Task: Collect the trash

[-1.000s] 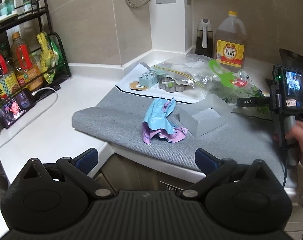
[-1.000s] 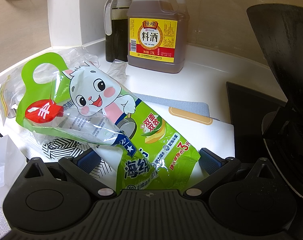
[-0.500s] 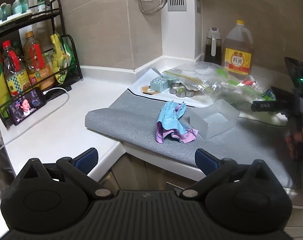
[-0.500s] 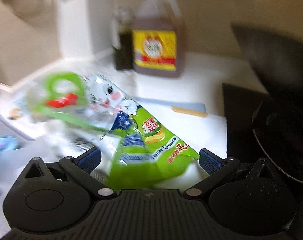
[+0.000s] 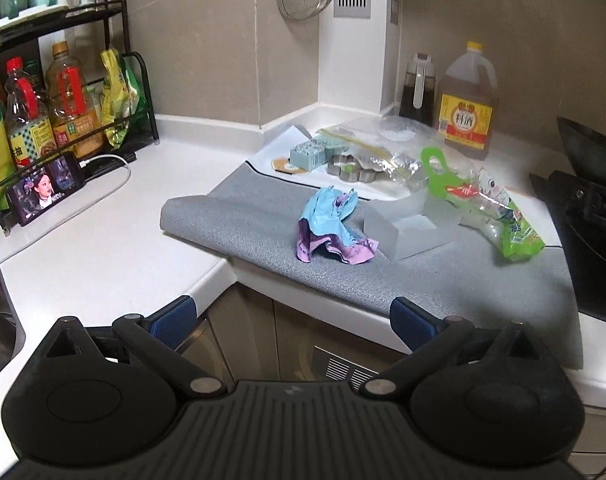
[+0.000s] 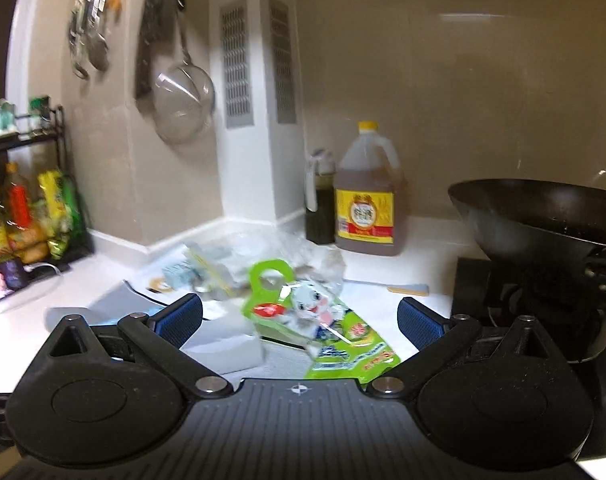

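Both grippers are held spread and empty, left gripper (image 5: 291,318) and right gripper (image 6: 299,316). The green wrapper (image 6: 323,328) lies just ahead between the right fingers, the crumpled blue wrapper (image 5: 331,226) ahead of the left. The slick film could be pushed away, or the wok (image 6: 543,220) to the right knocked.

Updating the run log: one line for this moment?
left tool open, empty | right tool open, empty | green bag, blue wrapper on mat

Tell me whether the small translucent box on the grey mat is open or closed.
Open. The translucent box has no lid on it; the left wrist view looks straight down to its pale floor. It seems empty, though its walls hide the near corner.
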`<move>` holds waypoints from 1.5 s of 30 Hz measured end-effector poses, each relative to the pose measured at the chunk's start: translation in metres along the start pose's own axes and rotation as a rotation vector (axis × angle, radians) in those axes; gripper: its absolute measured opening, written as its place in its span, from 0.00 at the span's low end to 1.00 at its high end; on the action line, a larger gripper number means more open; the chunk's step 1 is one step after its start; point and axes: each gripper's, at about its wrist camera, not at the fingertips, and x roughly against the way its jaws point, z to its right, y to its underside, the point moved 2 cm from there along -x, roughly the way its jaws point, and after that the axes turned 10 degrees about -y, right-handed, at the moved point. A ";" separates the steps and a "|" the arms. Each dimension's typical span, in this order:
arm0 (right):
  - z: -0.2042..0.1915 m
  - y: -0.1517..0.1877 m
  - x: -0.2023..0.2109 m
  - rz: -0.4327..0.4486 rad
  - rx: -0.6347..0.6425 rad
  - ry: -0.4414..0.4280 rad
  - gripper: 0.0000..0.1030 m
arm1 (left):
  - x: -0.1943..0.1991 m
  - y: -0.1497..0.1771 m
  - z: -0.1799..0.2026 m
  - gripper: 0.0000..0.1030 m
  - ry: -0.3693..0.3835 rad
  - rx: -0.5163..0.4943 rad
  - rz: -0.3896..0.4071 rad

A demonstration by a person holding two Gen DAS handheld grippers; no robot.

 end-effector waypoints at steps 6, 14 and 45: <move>-0.018 0.016 0.025 -0.040 0.037 -0.043 1.00 | 0.005 0.003 0.003 1.00 -0.009 -0.013 0.005; -0.027 0.029 0.041 -0.075 0.075 -0.038 1.00 | 0.016 0.009 0.006 1.00 0.011 -0.025 0.021; -0.042 0.021 0.063 -0.043 0.120 -0.032 1.00 | 0.025 0.020 0.003 1.00 0.000 -0.046 0.024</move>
